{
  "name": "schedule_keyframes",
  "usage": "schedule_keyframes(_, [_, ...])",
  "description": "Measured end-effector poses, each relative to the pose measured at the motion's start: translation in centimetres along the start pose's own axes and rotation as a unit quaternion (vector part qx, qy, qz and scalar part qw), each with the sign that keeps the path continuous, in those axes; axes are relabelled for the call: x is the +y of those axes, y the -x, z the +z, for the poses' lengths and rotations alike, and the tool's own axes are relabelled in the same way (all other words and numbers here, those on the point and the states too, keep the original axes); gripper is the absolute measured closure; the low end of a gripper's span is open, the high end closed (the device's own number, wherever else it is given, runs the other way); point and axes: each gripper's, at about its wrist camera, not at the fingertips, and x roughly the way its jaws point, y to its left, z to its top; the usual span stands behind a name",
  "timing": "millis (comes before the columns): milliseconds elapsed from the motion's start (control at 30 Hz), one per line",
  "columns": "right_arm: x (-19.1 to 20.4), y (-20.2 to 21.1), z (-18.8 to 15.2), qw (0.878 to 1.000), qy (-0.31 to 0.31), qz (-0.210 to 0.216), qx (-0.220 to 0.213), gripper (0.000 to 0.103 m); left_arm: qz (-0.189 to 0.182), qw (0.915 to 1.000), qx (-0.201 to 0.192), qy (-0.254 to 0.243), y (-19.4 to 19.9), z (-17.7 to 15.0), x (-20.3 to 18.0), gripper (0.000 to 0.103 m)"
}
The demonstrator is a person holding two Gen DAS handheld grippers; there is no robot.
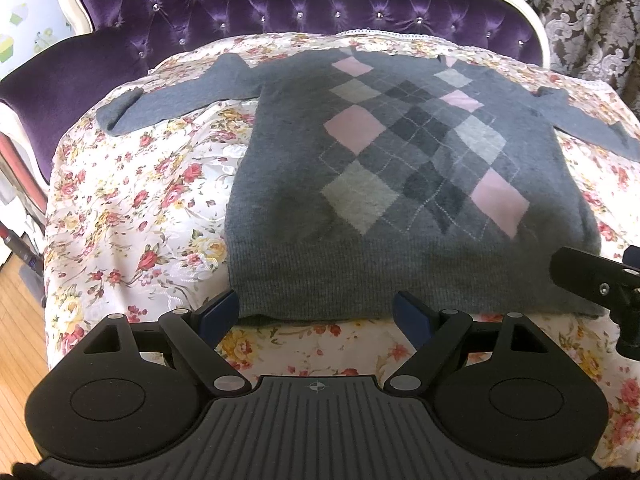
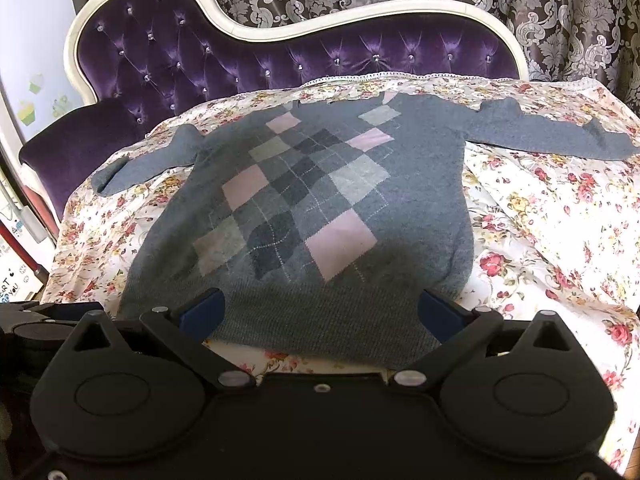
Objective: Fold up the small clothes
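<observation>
Left wrist view shows the grey argyle sweater spread flat, front up, on the floral cover of a purple tufted sofa. Its long axis runs from the ribbed hem at the near edge of the seat to the neckline by the backrest, and both sleeves stretch out sideways toward the seat's two ends.

The left gripper hangs just short of the hem with its fingers spread wide and holding nothing; the hem's left corner lies straight ahead, between them. The right gripper is likewise wide and empty, but its fingers already overlap the hem's right part, so it appears the nearer of the two to the cloth. Each hand therefore has its own hem corner in front of it, and the fold would most likely run away from the fingers, up the sweater's length, or begin with the sleeves.

Whether the right fingers touch the knit or float above it cannot be told from this angle. The right gripper's body covers the near edge of the hem in its own view, the collar is foreshortened at the far edge, and both cuffs look doubled over, though the fisheye bend makes that uncertain.
</observation>
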Motion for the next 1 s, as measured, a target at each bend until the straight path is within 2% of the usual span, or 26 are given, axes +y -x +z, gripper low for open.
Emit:
schedule_keyframes(100, [0.0,0.0,0.0,1.0,-0.001,0.0,-0.003,0.001,-0.003,1.0,-0.006,-0.004,0.2,0.1,-0.1,0.019])
schedule_keyframes(233, [0.1,0.4,0.3,1.0,0.001,0.009,-0.022,0.001,-0.007,0.9993,-0.036,-0.011,1.4,0.9,-0.2,0.019])
schedule_keyframes(367, [-0.1,1.6,1.4,0.997,0.002,0.028,-0.068,0.001,-0.021,0.9973,-0.069,-0.01,2.9,2.8,0.0,0.019])
schedule_keyframes(467, [-0.5,2.5,2.8,0.995,0.001,0.04,-0.096,0.001,-0.059,0.9938,-0.093,-0.008,4.2,4.7,0.6,0.019])
schedule_keyframes(533, [-0.6,3.1,4.0,0.992,0.008,0.043,-0.115,0.001,-0.072,0.9907,-0.116,-0.006,5.0,6.0,0.8,0.019])
schedule_keyframes(700, [-1.2,5.4,6.9,0.978,0.032,0.062,-0.198,0.001,-0.078,0.9814,-0.174,-0.017,6.7,9.5,0.5,0.019])
schedule_keyframes(800, [-2.2,6.0,8.7,0.971,0.028,0.073,-0.225,0.001,-0.095,0.9764,-0.194,-0.007,6.8,11.3,0.3,0.019])
schedule_keyframes(900, [-3.7,5.7,10.1,0.971,0.003,0.084,-0.225,0.001,-0.093,0.9748,-0.203,0.001,5.8,12.4,-0.2,0.019])
schedule_keyframes(1000, [-5.7,4.6,10.6,0.97,-0.018,0.093,-0.225,0.001,-0.086,0.9782,-0.189,-0.009,3.9,13.2,-1.2,0.019])
